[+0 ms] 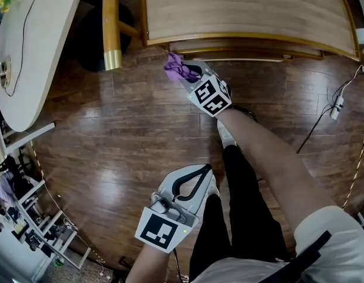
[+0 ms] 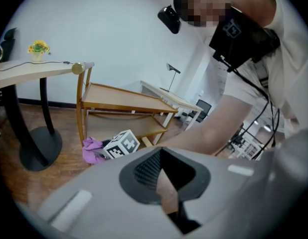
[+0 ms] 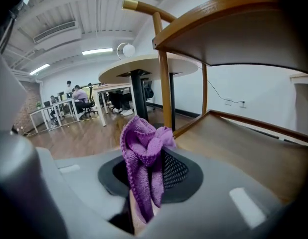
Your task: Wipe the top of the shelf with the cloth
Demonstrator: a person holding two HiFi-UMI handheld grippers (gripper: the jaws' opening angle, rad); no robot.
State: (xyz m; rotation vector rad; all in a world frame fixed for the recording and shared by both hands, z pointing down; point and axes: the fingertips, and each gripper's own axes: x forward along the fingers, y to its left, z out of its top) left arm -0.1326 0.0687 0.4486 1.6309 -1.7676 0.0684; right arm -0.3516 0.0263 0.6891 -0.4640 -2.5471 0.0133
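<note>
The wooden shelf has a bare top board (image 1: pixel 247 10) at the far edge of the head view, and the left gripper view shows the shelf (image 2: pixel 124 97) from the side. My right gripper (image 1: pixel 191 75) is shut on a purple cloth (image 1: pixel 177 68) just in front of the shelf's near left corner, below the top board. In the right gripper view the cloth (image 3: pixel 144 153) bunches up out of the right gripper (image 3: pixel 144 193), with the lower shelf board (image 3: pixel 233 143) beside it and the top board's underside (image 3: pixel 243 29) overhead. My left gripper (image 1: pixel 199 173) hangs low near my legs, shut with nothing in it.
A round white table (image 1: pixel 35 46) stands at the left on a black base (image 2: pixel 39 148). The shelf's upright post with a gold cap (image 1: pixel 113 55) rises at its left corner. A cable with a white plug (image 1: pixel 337 107) lies on the wooden floor at the right. A white rack (image 1: pixel 29 217) stands at the lower left.
</note>
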